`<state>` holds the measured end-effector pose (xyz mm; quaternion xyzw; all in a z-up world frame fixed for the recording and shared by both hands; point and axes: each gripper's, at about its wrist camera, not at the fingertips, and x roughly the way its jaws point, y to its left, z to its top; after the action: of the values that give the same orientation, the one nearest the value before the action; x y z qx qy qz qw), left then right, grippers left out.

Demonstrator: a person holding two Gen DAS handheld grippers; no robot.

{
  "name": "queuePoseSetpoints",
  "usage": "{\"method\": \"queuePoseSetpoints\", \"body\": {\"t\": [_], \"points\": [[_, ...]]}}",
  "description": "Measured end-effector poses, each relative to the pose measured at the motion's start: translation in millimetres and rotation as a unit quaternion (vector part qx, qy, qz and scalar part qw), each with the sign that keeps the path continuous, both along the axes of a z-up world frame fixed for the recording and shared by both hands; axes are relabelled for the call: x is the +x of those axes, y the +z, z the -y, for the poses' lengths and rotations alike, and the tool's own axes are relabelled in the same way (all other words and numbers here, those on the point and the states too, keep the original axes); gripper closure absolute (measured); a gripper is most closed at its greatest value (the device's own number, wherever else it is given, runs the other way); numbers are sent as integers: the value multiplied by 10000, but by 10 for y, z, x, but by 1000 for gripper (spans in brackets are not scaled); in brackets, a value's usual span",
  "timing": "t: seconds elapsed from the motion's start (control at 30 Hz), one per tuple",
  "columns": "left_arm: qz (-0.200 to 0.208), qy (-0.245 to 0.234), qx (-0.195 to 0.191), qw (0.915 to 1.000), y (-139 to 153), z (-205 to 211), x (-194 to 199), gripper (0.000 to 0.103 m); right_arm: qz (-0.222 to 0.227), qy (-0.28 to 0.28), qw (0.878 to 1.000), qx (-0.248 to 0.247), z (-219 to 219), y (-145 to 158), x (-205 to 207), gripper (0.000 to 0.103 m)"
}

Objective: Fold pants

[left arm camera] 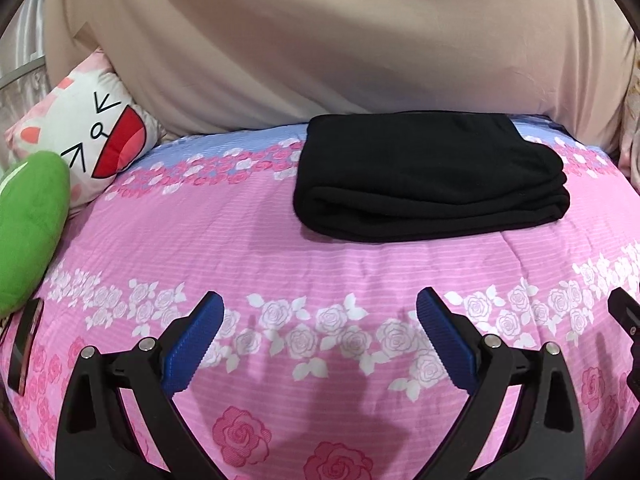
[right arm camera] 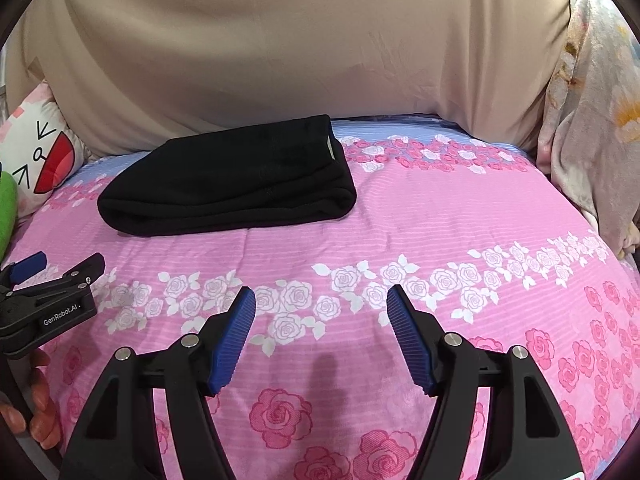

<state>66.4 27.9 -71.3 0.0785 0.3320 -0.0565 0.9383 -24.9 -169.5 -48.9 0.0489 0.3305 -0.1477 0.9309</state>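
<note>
Where the left wrist camera looks forward, the left gripper (left arm camera: 320, 316) hangs over a pink bedspread (left arm camera: 248, 248) printed with roses, its two blue pads spread wide with nothing between them. The black pants (left arm camera: 428, 176) lie well ahead of it, toward the far edge of the bed and a little to the right, already folded into a thick, neat bundle of several layers. Behind them rises a beige cushion (left arm camera: 320, 40). At the left edge sit a white cartoon pillow (left arm camera: 92, 132) and a green plush (left arm camera: 28, 220).

From the right wrist camera, the right gripper (right arm camera: 321, 312) also hovers above the bedspread, jaws standing wide and empty. The pants (right arm camera: 228, 184) appear ahead and to the left, apart from both tools. The left gripper (right arm camera: 56, 280) shows at the left edge, with the fingers (right arm camera: 40, 404) of a hand below it.

The fold looks finished. The likely risk now is disturbing it: a gripper swinging forward could catch the rounded near edge and drag the top layers loose, or a push on the soft bedspread could shift the bundle and let it slump open.
</note>
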Motion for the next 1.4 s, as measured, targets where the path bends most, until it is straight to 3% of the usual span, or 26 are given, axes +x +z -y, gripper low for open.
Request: {"method": "queuePoseSetpoints", "body": {"t": [0.27, 0.63, 1.4], "points": [[-100, -313, -185, 9993, -16, -38, 148, 8, -220, -123, 9996, -148, -96, -54, 114, 35], [-122, -248, -161, 9995, -49, -37, 193, 8, -474, -173, 9987, -31, -86, -128, 208, 34], [-285, -163, 35, 9995, -72, 214, -43, 8, -144, -56, 9992, -376, -123, -1, 35, 31]]}}
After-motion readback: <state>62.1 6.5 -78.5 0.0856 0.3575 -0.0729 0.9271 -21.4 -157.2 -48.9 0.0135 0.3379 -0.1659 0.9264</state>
